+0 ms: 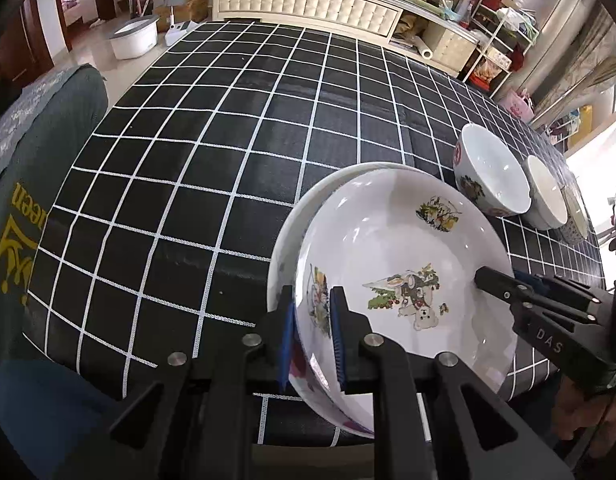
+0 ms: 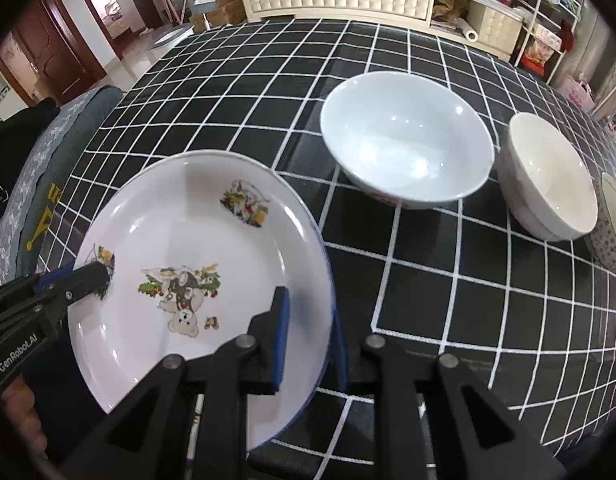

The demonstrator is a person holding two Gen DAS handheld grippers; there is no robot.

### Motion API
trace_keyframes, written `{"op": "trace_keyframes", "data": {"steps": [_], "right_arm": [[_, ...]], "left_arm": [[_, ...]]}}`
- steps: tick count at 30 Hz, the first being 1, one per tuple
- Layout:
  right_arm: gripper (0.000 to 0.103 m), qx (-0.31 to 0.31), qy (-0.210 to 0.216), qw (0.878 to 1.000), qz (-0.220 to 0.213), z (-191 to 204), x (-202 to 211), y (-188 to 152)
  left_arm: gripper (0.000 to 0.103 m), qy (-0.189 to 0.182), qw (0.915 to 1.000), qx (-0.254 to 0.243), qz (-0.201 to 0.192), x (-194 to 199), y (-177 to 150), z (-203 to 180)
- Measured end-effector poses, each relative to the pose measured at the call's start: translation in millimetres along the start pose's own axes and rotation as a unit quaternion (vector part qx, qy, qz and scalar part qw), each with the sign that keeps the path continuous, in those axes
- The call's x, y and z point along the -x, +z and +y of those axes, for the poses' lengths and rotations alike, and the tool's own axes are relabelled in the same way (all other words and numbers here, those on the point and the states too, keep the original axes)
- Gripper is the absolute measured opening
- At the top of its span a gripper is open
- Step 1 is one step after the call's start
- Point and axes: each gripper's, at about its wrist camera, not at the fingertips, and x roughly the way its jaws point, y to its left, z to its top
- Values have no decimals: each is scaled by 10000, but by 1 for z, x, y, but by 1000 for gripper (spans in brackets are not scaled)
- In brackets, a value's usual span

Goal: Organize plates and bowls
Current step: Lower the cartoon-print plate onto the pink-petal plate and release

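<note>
Both grippers, left gripper and right gripper, have fingers clamped on the printed plate, whose glazed rim could slip and clatter onto the plate below.

I see the decorated plate as glossy glazed ceramic with printed cartoon decals and bright highlights. The large bowl at upper centre and the cream bowl at right show the same smooth, shiny glaze. The tablecloth looks like black sheeted plastic with a faint sheen. I read the left gripper as matt black plastic with blue ribbed pads and bright metal screws.
</note>
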Motion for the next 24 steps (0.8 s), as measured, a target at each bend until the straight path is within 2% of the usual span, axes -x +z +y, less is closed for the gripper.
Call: {"op": "trace_keyframes", "data": {"steps": [3, 5, 6, 8, 9, 11, 17, 20, 21, 24], "right_arm": [[26, 53, -25, 10000, -47, 2, 0, -1], [28, 49, -39, 10000, -55, 3, 0, -2], [30, 48, -37, 10000, -43, 3, 0, -2], [43, 68, -10, 10000, -60, 5, 1, -4], [47, 78, -8, 9999, -78, 5, 2, -5], [55, 84, 9, 9999, -138, 6, 4, -6], [70, 129, 29, 9988, -481, 6, 28, -9], [75, 172, 10, 9974, -694, 3, 47, -10], [75, 190, -12, 9968, -781, 1, 55, -11], [79, 250, -113, 9943, -1032, -5, 76, -12]], "left_arm": [[18, 17, 10000, -15, -37, 3, -2, -2], [25, 0, 9999, -15, -104, 7, -4, -4], [32, -26, 9999, -19, -163, 10, -5, -5], [42, 73, 9994, -112, -309, 16, -6, -9], [47, 261, 9984, -240, -443, 21, -7, -13], [48, 500, 9952, -514, -661, 28, -9, -21], [51, 485, 9917, -844, -843, 44, -13, -39], [53, 246, 9923, -840, -879, 53, -11, -46], [56, 197, 9923, -825, -905, 56, -10, -50], [57, 104, 9909, -870, -1025, 68, -8, -62]]}}
